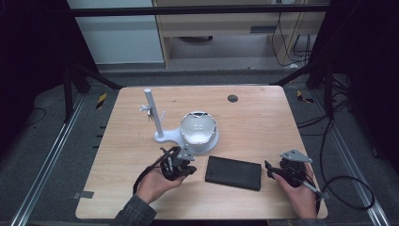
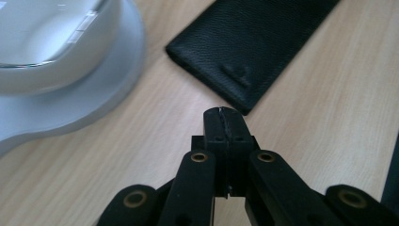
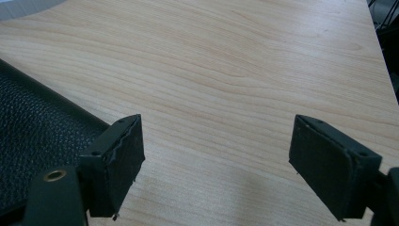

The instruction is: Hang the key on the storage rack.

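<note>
High view: black case lies between both grippers' jaws.

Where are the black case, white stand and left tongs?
black case [image 1: 234, 173]: high view, middle of its top face.
white stand [image 1: 153, 113]: high view, upright post.
left tongs [image 2: 225, 117]: left gripper view, closed tips.

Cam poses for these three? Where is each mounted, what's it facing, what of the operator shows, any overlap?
High view: above the person's side, facing forward-down on the table; forearms, left gripper, right gripper.
Left gripper view: on the left gripper, jaws shut, facing the black case and white stand.
Right gripper view: on the right gripper, jaws open, facing bare tabletop.
Shared: black case.
</note>
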`<state>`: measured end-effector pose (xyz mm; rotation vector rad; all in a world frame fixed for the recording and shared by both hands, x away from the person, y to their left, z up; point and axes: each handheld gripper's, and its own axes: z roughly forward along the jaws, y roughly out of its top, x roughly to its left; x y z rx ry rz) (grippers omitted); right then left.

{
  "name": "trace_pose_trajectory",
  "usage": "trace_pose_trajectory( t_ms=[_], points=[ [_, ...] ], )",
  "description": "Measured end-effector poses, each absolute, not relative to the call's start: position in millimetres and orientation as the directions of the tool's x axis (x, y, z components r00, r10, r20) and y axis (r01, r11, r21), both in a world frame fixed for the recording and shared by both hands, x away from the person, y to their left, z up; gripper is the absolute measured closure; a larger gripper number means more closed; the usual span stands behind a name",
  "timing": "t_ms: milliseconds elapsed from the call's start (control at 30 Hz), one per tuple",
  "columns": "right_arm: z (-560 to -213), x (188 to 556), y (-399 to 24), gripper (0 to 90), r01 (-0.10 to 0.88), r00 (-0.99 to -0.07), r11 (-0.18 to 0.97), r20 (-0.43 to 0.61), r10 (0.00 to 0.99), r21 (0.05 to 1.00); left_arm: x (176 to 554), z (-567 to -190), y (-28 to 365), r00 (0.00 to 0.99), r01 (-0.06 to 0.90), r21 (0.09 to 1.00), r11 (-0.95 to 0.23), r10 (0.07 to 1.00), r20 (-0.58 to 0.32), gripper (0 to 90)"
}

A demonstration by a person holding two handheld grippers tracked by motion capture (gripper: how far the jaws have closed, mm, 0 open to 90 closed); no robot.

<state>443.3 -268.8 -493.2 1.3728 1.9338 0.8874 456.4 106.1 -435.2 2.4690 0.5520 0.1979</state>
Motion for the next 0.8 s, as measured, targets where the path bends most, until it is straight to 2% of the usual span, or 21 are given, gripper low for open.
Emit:
trace_pose_trajectory(
  t_ms=[200,600,800],
  points=[
    [-494,444,-269,18.3,0.552,-0.288,0.245,-0.093,0.953,0.797,451,-453,92,0.919,0.313,0.554,-0.771,0.394,0.029,90.0],
    [-494,446,-264,17.3,0.552,-0.309,0.267,-0.104,0.945,0.79,444,-476,93,0.908,0.349,0.562,-0.75,0.42,-0.003,90.0],
    [-493,446,-265,17.1,0.557,-0.306,0.26,-0.096,0.947,0.789,443,-479,89,0.904,0.348,0.566,-0.748,0.427,0.009,90.0]
  ],
)
